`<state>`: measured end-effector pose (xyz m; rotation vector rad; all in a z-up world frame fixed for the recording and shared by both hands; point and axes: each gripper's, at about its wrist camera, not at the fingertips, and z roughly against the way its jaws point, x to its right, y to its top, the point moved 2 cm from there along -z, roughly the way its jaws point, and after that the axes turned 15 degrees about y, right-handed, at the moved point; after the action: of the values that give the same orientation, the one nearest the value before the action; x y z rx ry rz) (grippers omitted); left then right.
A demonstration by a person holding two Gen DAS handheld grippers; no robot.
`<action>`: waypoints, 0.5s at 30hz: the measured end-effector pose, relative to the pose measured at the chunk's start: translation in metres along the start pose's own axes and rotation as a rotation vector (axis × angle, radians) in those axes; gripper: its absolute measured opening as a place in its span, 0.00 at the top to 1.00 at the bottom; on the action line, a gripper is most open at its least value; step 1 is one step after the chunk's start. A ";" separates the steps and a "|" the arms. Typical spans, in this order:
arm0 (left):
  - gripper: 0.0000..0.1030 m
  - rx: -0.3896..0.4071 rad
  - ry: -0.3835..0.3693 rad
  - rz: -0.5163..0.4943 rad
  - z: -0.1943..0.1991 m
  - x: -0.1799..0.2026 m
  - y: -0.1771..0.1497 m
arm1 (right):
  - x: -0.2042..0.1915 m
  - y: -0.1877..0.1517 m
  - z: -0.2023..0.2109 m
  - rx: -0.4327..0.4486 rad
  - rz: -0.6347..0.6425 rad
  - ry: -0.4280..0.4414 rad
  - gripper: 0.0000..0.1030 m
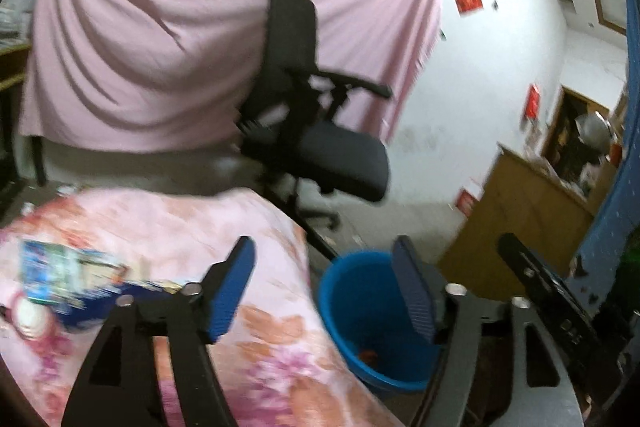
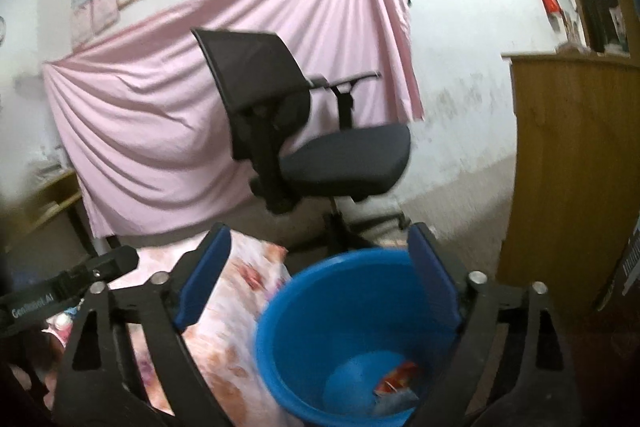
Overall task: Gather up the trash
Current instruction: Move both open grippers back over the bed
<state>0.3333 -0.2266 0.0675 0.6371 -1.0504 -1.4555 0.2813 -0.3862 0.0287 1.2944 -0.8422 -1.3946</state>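
My left gripper stands with its pads apart and nothing between them, as does my right gripper. The blue bucket sits low centre under the right one, wrappers inside. The remaining trash, a blue packet (blurred), lies lower left on the flowered blanket, nearer my left gripper.

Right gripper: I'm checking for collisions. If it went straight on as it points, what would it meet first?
Probably the black office chair; the right gripper is open and seems to aim above the blue plastic bucket. Depth is uncertain.
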 end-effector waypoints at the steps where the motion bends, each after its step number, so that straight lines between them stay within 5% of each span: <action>1: 0.20 0.032 0.019 0.017 0.009 -0.009 0.003 | -0.007 0.003 0.004 0.028 0.007 0.014 0.00; 4: 0.03 0.122 0.082 0.057 0.036 -0.033 0.010 | -0.025 0.009 0.011 0.095 0.020 0.055 0.00; 15: 0.02 0.327 0.270 0.051 0.115 -0.104 0.002 | -0.108 0.011 0.024 0.223 0.143 0.203 0.00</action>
<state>0.2537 -0.0978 0.1020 1.0033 -1.0887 -1.1231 0.2506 -0.2891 0.0727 1.4860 -0.9503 -1.0594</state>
